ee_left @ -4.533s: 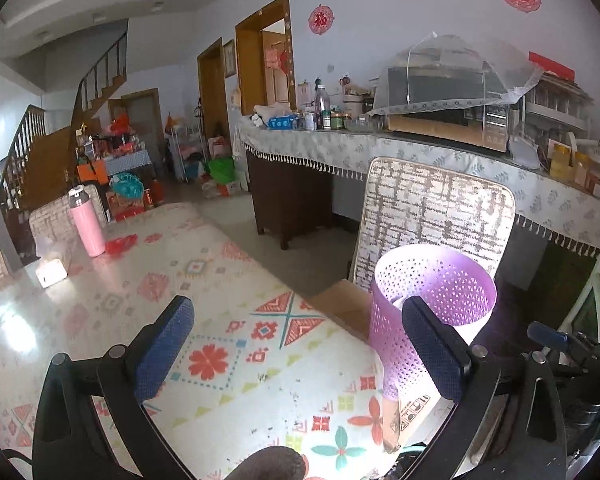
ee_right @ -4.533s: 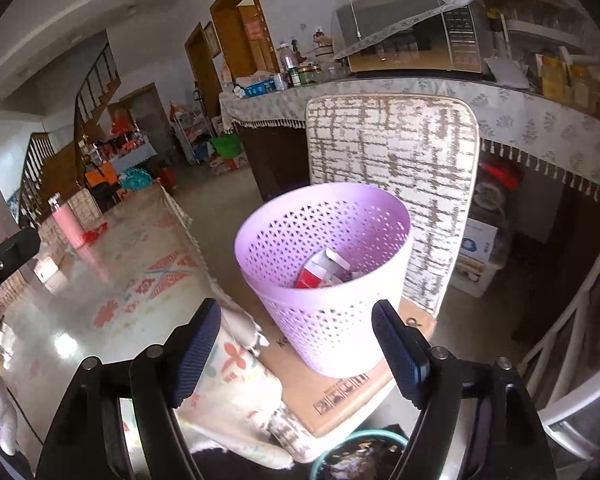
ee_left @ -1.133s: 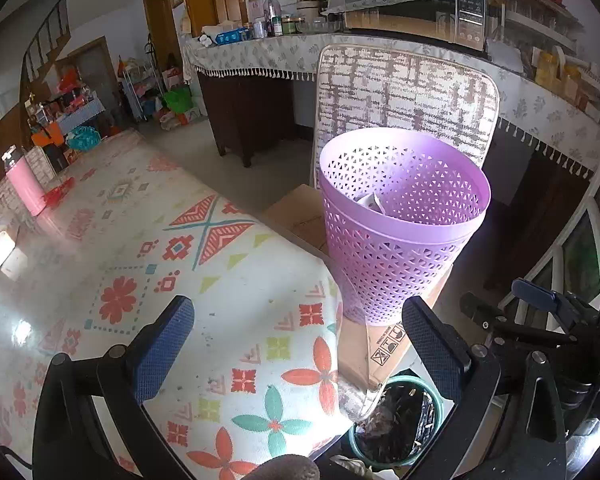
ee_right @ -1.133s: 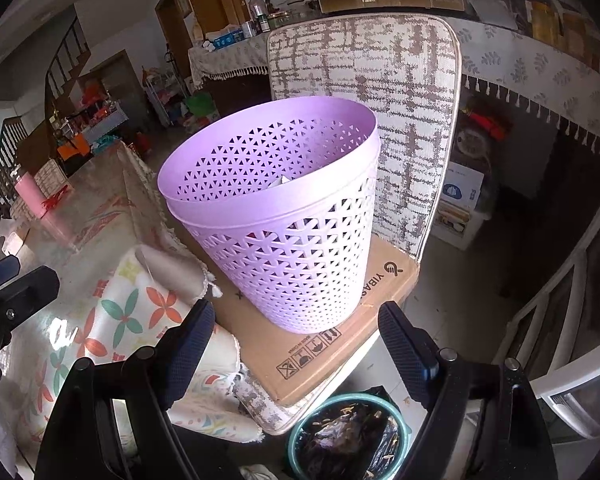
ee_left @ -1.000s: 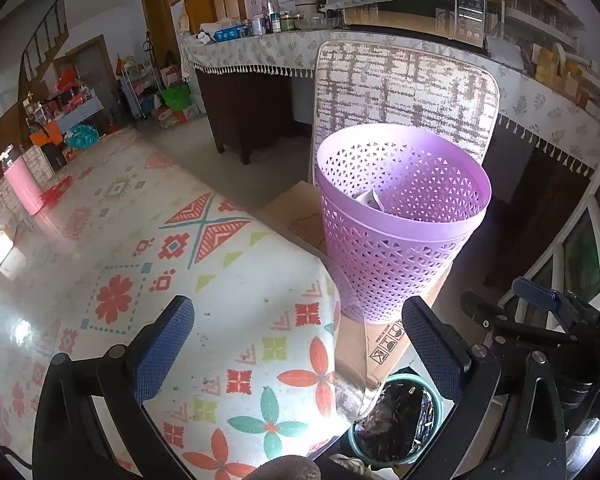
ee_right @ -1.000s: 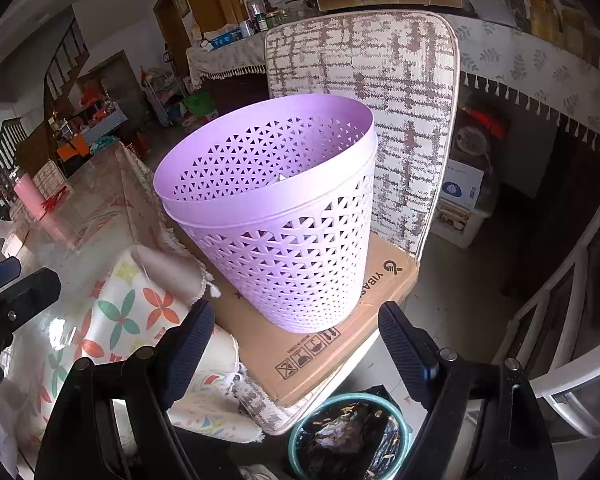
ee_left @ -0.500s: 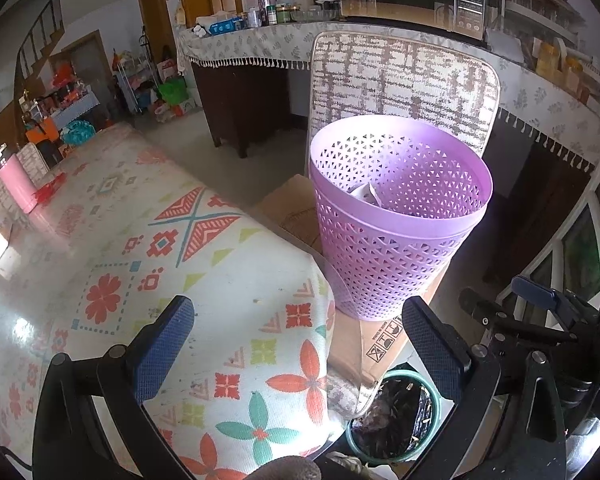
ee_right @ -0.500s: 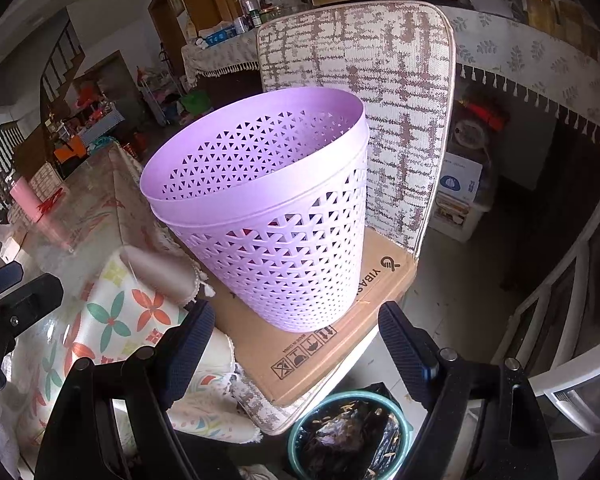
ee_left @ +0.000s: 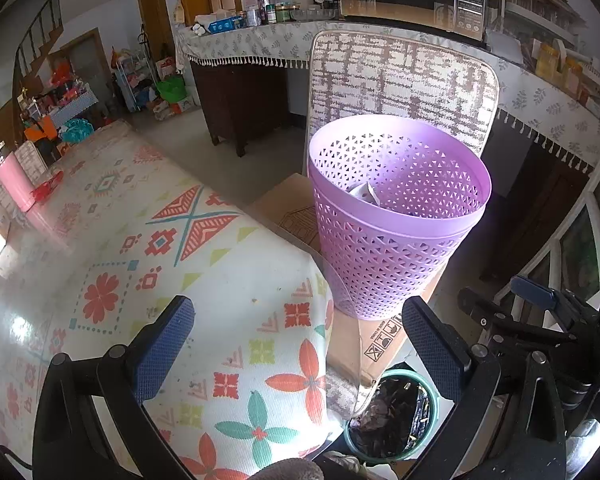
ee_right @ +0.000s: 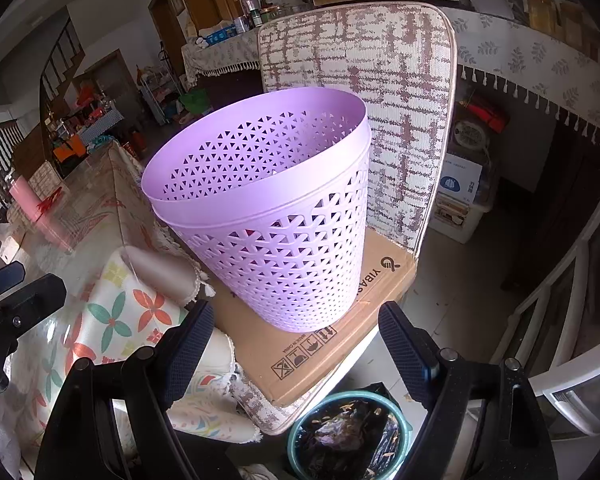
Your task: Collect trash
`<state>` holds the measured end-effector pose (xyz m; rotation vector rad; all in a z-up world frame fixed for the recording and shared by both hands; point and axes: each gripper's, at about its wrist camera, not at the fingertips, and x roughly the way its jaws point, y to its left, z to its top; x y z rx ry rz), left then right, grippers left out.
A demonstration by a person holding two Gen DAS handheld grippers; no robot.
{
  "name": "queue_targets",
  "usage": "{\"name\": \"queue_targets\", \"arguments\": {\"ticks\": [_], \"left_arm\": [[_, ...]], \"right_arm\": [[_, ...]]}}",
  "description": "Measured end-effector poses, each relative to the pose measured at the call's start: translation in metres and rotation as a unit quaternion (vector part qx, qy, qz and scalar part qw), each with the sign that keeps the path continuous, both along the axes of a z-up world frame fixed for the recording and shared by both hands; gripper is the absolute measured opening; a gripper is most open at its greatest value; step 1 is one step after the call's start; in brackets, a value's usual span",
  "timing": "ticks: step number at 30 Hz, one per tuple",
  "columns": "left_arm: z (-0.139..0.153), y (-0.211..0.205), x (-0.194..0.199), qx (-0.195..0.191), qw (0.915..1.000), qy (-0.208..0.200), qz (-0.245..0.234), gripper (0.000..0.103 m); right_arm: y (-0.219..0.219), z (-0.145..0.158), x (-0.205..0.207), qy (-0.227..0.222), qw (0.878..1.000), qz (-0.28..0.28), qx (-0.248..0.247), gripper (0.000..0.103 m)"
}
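Observation:
A purple perforated waste basket (ee_left: 396, 216) stands upright on a flat cardboard box (ee_right: 300, 344) on a chair seat; it also shows in the right wrist view (ee_right: 276, 216). A white piece of trash (ee_left: 364, 193) lies inside it. My left gripper (ee_left: 298, 340) is open and empty over the table corner, just left of the basket. My right gripper (ee_right: 296, 340) is open and empty, its jaws spread in front of the basket's base. The right gripper also shows at the lower right of the left wrist view (ee_left: 540, 320).
The table with a patterned cloth (ee_left: 140, 264) lies to the left, with a pink bottle (ee_left: 14, 178) far back. The chair backrest (ee_right: 364, 80) rises behind the basket. A green bin lined with a dark bag (ee_right: 348, 436) sits on the floor below the chair.
Both grippers have drawn slightly nearer and lower toward the basket. The right view now sees the basket more from the side, so its contents are hidden. Both stay open.

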<state>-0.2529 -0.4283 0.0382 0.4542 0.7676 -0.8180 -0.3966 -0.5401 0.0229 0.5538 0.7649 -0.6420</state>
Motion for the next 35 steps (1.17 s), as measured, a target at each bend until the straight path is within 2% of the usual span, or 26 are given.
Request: {"name": "queue_targets", "arguments": {"ticks": [25, 35], "left_arm": [[0.014, 0.027, 0.002, -0.034, 0.9994, 0.009, 0.003, 0.103], [0.021, 0.049, 0.008, -0.054, 0.9983, 0.019, 0.012, 0.103]], "right_arm": [[0.026, 0.02, 0.006, 0.007, 1.0, 0.009, -0.027, 0.088], [0.04, 0.033, 0.012, 0.011, 0.999, 0.018, -0.044, 0.088]]}}
